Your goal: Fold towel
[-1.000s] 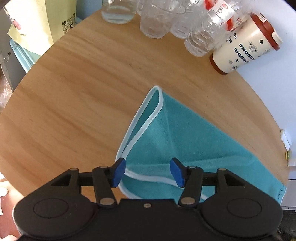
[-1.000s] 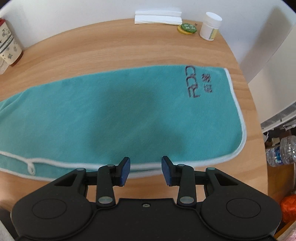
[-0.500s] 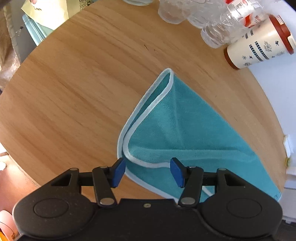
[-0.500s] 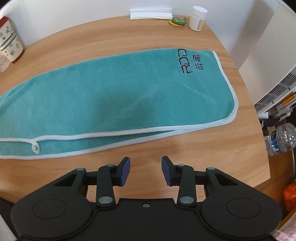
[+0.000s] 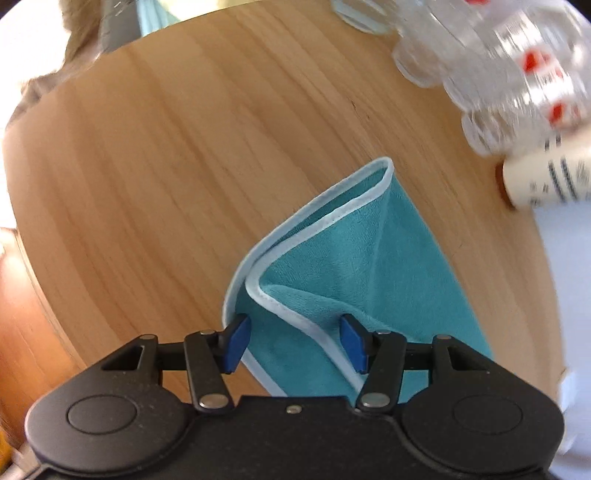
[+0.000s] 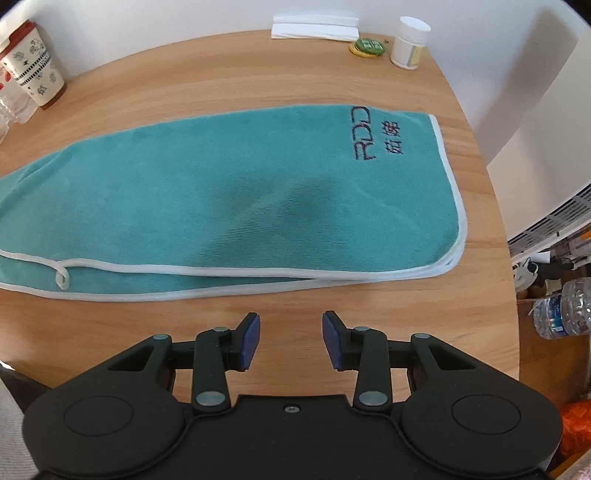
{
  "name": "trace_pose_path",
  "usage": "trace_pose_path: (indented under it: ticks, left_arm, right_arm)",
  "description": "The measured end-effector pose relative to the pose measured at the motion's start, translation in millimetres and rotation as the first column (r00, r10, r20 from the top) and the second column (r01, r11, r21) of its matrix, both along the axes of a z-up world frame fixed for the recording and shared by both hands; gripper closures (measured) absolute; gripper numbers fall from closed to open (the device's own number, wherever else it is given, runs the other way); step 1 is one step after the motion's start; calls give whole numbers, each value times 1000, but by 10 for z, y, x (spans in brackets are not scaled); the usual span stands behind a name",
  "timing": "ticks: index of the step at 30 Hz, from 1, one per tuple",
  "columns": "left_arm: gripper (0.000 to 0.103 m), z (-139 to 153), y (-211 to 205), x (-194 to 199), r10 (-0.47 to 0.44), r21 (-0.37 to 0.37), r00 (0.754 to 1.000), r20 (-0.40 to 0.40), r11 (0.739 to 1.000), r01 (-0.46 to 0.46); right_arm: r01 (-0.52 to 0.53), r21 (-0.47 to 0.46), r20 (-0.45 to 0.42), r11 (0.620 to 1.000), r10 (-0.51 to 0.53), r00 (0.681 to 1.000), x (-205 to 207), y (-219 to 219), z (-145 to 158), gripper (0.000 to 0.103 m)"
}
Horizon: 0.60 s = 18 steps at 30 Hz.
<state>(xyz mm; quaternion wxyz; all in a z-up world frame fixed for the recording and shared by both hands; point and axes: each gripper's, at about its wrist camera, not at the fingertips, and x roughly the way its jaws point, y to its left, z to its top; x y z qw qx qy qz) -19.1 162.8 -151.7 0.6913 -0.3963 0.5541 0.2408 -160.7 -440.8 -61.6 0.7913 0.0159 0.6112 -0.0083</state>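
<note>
A teal towel (image 6: 229, 199) with white piping lies folded lengthwise on the round wooden table (image 6: 221, 85), with dark lettering near its right end. Its two long edges run along the near side, the lower layer showing below the upper. My right gripper (image 6: 291, 341) hovers open over bare wood just in front of those edges, touching nothing. In the left wrist view the towel's left end (image 5: 351, 266) lies with a rumpled, lifted corner. My left gripper (image 5: 295, 345) is open above that end, its blue pads (image 5: 236, 341) straddling the piped edge without closing on it.
Clear plastic bottles (image 5: 517, 74) and a patterned cup with a red lid (image 6: 35, 66) stand at the table's far left. White folded paper (image 6: 314, 29), a green disc (image 6: 367, 46) and a small white jar (image 6: 410, 42) sit at the back right. The table edge (image 6: 506, 295) drops off on the right.
The left gripper has moved forward over the towel's left end, which now lies between its pads. The right gripper has come slightly nearer the towel's long edges. Both stayed open.
</note>
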Motion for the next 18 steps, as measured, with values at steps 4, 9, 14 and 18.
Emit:
trace_pose_path:
  ticks: [4, 9, 14, 18]
  left_arm:
    - [48, 67, -69, -39, 52, 21, 998, 34, 998, -52]
    - [53, 115, -156, 6, 72, 104, 995, 68, 991, -79]
    - [76, -79, -129, 30, 131, 75, 990, 45, 988, -134]
    - [88, -87, -130, -14, 139, 85, 988, 69, 986, -145]
  right_arm:
    - [-22, -5, -16, 1000, 22, 1000, -35, -41, -35, 61]
    - [-49, -3, -23, 999, 49, 999, -120, -120, -76, 61]
    - [-29, -2, -36, 1000, 29, 999, -167, -277, -121, 61]
    - [-31, -7, -7, 1000, 31, 1000, -152, -276, -66, 61]
